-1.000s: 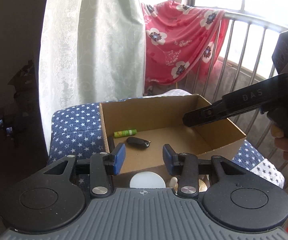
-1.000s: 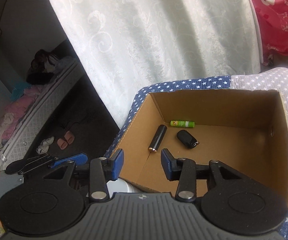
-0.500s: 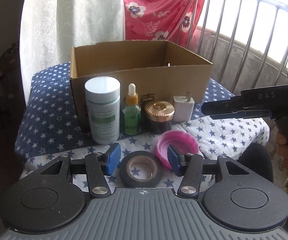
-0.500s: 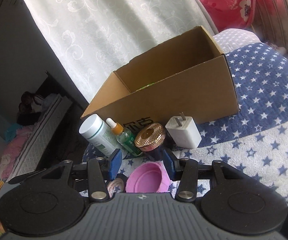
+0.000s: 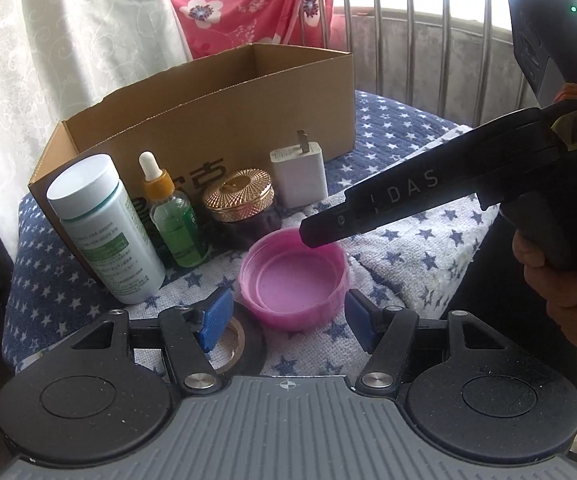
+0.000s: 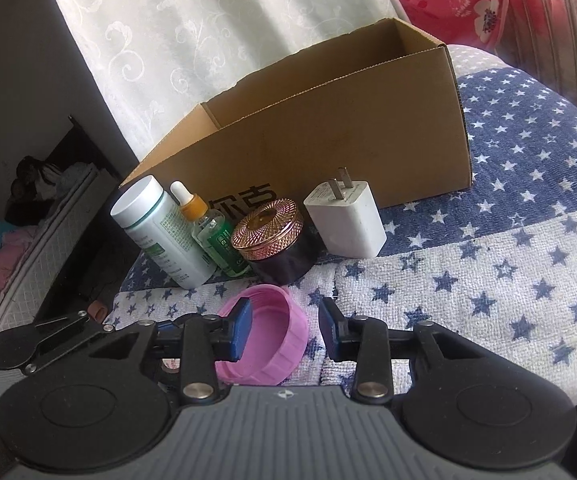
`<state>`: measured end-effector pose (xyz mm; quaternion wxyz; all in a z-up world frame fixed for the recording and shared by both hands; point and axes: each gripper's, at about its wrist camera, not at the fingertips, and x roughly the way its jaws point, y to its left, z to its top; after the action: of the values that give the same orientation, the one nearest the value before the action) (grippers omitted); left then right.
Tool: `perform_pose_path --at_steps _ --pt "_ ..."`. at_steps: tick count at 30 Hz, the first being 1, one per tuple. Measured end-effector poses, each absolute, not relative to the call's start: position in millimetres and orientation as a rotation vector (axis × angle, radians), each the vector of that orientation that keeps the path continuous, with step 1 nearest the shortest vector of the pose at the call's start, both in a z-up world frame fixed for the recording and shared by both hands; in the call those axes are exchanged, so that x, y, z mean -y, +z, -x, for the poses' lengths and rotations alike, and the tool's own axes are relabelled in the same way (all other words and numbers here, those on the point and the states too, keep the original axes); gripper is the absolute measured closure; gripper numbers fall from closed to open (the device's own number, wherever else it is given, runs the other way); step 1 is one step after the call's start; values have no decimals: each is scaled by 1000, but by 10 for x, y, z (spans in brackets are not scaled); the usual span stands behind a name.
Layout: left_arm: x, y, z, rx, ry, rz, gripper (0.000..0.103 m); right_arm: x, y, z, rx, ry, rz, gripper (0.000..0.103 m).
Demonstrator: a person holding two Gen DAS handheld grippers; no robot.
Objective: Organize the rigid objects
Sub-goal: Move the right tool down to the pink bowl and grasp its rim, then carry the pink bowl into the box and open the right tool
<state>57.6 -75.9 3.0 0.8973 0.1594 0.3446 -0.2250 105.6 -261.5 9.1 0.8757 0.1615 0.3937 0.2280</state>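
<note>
- Right wrist view: the pink cap (image 6: pixel 262 340) lies mouth-up on the starred cloth (image 6: pixel 488 280), low and centre in the frame, in front of the row of things by the box (image 6: pixel 328 140).
- My right gripper (image 6: pixel 284 330) straddles the near-right wall of the cap: its left pad is inside the bowl, its right pad outside with a gap to the wall. The fingers are narrow and closing, and I see no pad pressing yet.
- Left wrist view: my left gripper (image 5: pixel 288 318) sits low in the frame with its fingers about half spread and opening. The cap (image 5: pixel 294 280) lies between and just beyond the pads, neither touching it. The left pad hangs over a tape roll (image 5: pixel 244 344).
- From this view the right gripper (image 5: pixel 320 236) comes in from the right, its tip at the far rim of the cap.
- I judge the cap light, thin-walled plastic, stiff enough to pinch but smooth, with a ribbed outer wall.
- Best hold, I think: one pad inside, one outside, squeezing the wall low down so that it does not flip.
- Too hard a squeeze may skid it across the cloth toward the jar (image 6: pixel 276 236).
- The bottle (image 6: pixel 160 232), dropper (image 6: pixel 208 232) and charger (image 6: pixel 348 220) stand upright along the front wall of the box, upper centre of the frame.
</note>
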Motion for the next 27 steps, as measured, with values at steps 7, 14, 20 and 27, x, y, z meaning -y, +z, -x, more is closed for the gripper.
perform_pose_path --at_steps 7,14,20,27 --pt "787 -34 -689 -732 -482 -342 35 2526 -11 -1142 -856 488 -290 76" --pt "788 -70 -746 -755 -503 -316 33 2506 -32 -1182 -850 473 -261 92" --pt "763 -29 -709 -757 -517 -283 37 2496 16 -1140 -829 455 -242 93" --pt "788 303 -432 -619 -527 -307 37 2523 396 -897 -737 423 -195 94"
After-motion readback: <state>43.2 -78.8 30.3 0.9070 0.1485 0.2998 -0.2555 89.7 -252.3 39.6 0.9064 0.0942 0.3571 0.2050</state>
